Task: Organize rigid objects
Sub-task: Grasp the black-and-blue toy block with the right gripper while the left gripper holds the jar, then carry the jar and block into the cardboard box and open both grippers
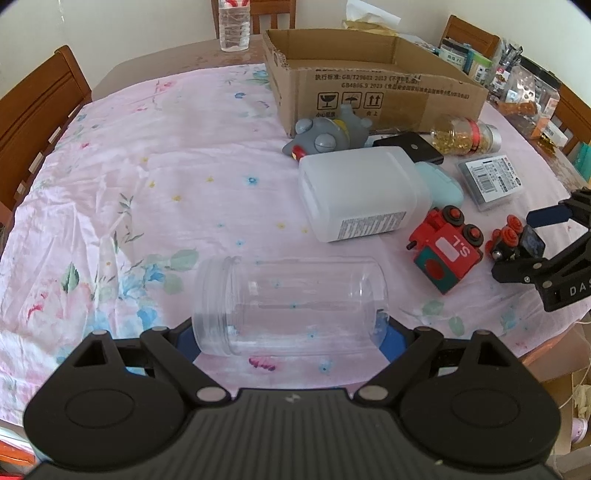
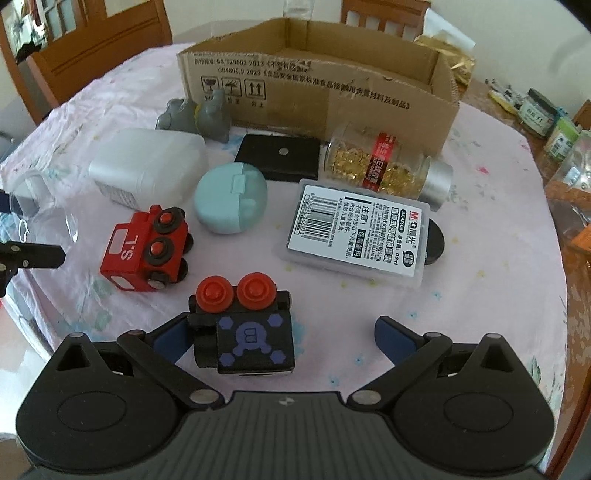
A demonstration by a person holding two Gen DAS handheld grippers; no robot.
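**Two grippers low over the table, one at each toy-strewn end**

I hold both grippers tilted steeply down toward the pink floral cloth (image 1: 147, 192). My left gripper (image 1: 290, 336) sits spread wide across a clear plastic jar (image 1: 291, 306) lying on its side; the blue pads stand at the jar's mouth end and base end, the jar lengthwise between them, though I cannot tell whether they actually press on it. My right gripper (image 2: 280, 339) is open wide around a black toy block (image 2: 247, 332) with two red wheels on top and a purple emblem on its face. Its left pad is right against the block's side; its right pad stands well clear, so nothing is gripped.

Counting what lies on the cloth: one open cardboard box (image 2: 332, 96) at the far side, nothing visible inside. Two toy vehicles, the black one and one red train car (image 2: 146, 251) marked "S.L", near each other. One grey rubber toy (image 2: 199, 114) touching the box front. One white plastic canister (image 2: 147, 166) on its side. One pale blue oval case (image 2: 231, 199). One flat black wallet-like case (image 2: 277, 157). One jar of gold pieces (image 2: 384, 166) with a red label, lying down. One clear refill box (image 2: 354, 236) with a barcode label. One water bottle (image 1: 234, 26) stands behind the box.
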